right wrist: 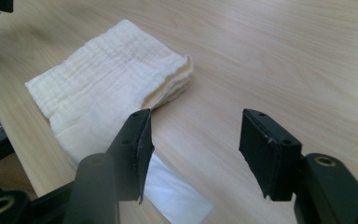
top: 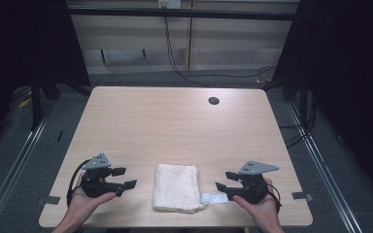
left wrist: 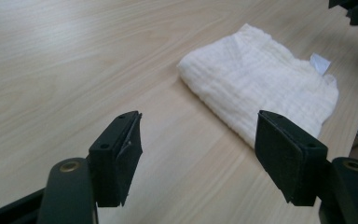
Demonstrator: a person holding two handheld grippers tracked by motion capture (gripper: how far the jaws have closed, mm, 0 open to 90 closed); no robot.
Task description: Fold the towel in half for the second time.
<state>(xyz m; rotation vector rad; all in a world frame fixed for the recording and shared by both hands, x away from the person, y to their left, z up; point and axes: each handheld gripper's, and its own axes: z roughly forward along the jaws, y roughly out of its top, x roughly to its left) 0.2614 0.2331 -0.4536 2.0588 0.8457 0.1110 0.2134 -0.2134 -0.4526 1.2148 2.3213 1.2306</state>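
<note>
folded cloth (top: 176, 187) sits near my edge of the table (top: 175, 121), between my two grippers and touching neither. white label (top: 214, 198) sticks out from its near right corner, flat on the wood.

left gripper (top: 126, 177) is off to the cloth's left, jaws spread wide, nothing between them. in the left gripper view the cloth (left wrist: 261, 86) lies ahead and to the right of the jaws, apart from them. right gripper (top: 224, 180) is off to the right, jaws also spread, nothing held. in the right gripper view the label (right wrist: 177, 196) lies on the table under the left jaw, and the cloth (right wrist: 107, 91) is ahead to the left with its stacked folded edges facing me.

handling, my guess: light, soft, limp gauze-like weave, several layers. no stiffness, so it'll sag and unfold if i lift from one point. not fragile and not slippery, and the ribbed texture should grip fine on the pads. low profile on the table, so the jaws need to come down near flat and scoop an edge.

where to grab: a corner or the layered edge, pinching all layers together to keep it folded, or just the top layer to open it. two corners, one per gripper, would control it best. avoid the label, it's thin and may slip or tear.
</note>
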